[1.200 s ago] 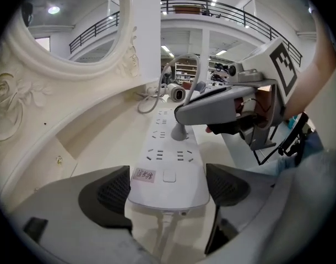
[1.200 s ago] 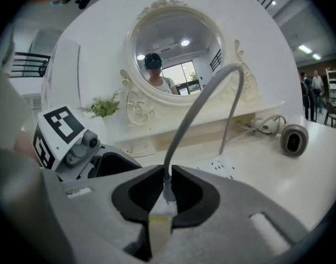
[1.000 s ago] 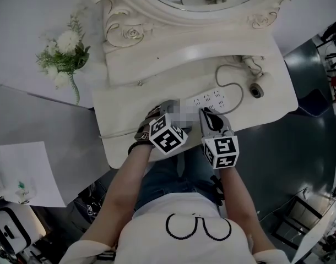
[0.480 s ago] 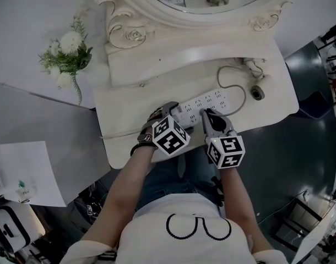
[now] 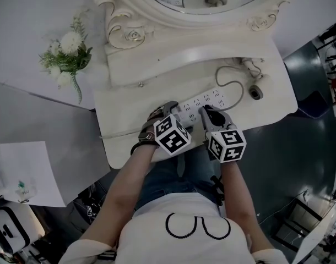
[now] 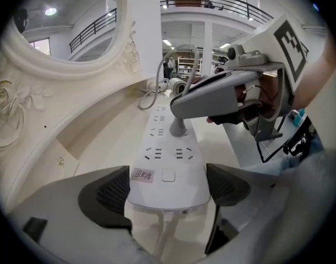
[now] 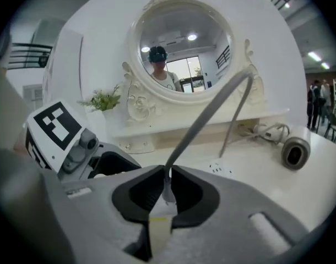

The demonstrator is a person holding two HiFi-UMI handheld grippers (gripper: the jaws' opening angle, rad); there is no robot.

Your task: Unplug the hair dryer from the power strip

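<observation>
Extraction is not happening yet: right tool (image 7: pixel 167 192) is clenching plug (image 6: pixel 179 126), seemingly still sitting in power strip (image 6: pixel 167 155) ahead of left tool (image 6: pixel 168 187), which is clamping strip's near end.

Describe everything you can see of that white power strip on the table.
The power strip is a long, white, plastic-looking bar lying flat on the pale table, with rows of sockets, a square button and a small label near its cabled end. The jaws of the left gripper clasp that end from both sides. A grey plug stands in one socket, pinched by the right gripper.
</observation>
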